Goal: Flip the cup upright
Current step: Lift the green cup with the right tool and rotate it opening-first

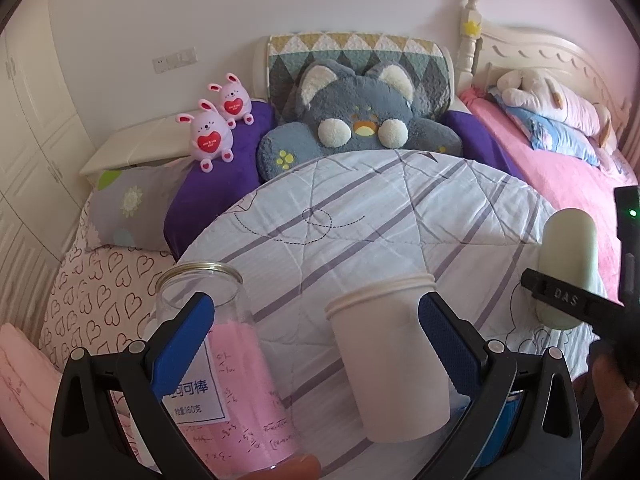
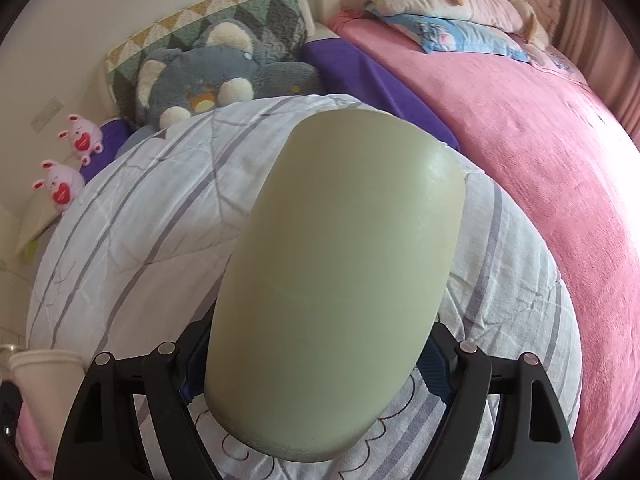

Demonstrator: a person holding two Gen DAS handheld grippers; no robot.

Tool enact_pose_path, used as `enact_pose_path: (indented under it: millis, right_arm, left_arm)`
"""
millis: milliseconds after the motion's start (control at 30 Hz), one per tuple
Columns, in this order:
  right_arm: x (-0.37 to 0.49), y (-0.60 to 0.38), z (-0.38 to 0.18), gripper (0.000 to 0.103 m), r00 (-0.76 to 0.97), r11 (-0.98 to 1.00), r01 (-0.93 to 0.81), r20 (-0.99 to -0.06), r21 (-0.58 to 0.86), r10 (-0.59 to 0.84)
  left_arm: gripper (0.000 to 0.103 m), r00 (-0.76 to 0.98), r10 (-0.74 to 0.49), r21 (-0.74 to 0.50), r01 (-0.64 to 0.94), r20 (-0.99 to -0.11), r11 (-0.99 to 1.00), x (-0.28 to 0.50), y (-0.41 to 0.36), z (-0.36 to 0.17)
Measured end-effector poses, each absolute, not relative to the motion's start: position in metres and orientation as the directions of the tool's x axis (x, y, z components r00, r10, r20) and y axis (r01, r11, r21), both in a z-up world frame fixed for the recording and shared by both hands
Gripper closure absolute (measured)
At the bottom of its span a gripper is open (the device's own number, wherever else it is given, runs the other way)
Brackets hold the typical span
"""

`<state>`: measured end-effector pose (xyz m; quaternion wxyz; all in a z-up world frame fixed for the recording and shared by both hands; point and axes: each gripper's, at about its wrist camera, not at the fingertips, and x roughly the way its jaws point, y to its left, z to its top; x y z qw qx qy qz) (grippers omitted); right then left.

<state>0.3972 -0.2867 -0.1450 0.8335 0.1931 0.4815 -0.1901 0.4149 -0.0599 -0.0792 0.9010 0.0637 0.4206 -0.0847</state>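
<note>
A pale green cup (image 2: 336, 280) fills the right wrist view, bottom end pointing away, mouth toward the camera. My right gripper (image 2: 312, 364) is shut on it near its mouth end, over the striped quilt (image 2: 132, 216). In the left wrist view the same green cup (image 1: 570, 256) stands bottom up at the right edge, held by the right gripper's black finger (image 1: 560, 296). My left gripper (image 1: 316, 320) is open. A white cup (image 1: 394, 356) stands upright, mouth up, between its blue pads (image 1: 448, 340), next to the right pad.
A clear glass jar (image 1: 208, 308) with a pink paper label stands by the left pad. Plush toys (image 1: 352, 120) and pillows line the headboard. A pink blanket (image 2: 540, 184) covers the bed to the right. The white cup also shows in the right wrist view (image 2: 48, 384).
</note>
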Motion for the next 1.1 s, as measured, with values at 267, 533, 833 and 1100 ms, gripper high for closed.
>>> enact_pose_path:
  millis: [267, 533, 833, 1100]
  right_arm:
    - [0.379, -0.262, -0.118, 0.026, 0.519, 0.9, 0.408, -0.85, 0.154, -0.09]
    - [0.349, -0.243, -0.104, 0.027, 0.544, 0.926, 0.33, -0.838, 0.181, -0.03]
    - [0.322, -0.241, -0.104, 0.029, 0.553, 0.935, 0.286, -0.833, 0.21, 0.018]
    - [0.326, -0.242, -0.108, 0.029, 0.553, 0.938, 0.273, -0.833, 0.211, 0.026]
  left_arm:
    - [0.0, 0.641, -0.07, 0.062, 0.181, -0.765, 0.981, 0.403, -0.055, -0.068]
    - [0.0, 0.66, -0.039, 0.073, 0.142, -0.75, 0.987, 0.367, -0.039, -0.048]
    - [0.0, 0.679, -0.006, 0.096, 0.112, -0.734, 0.989, 0.328, -0.028, -0.035]
    - [0.0, 0.676, 0.005, 0.113, 0.116, -0.737, 0.987, 0.328, -0.032, -0.038]
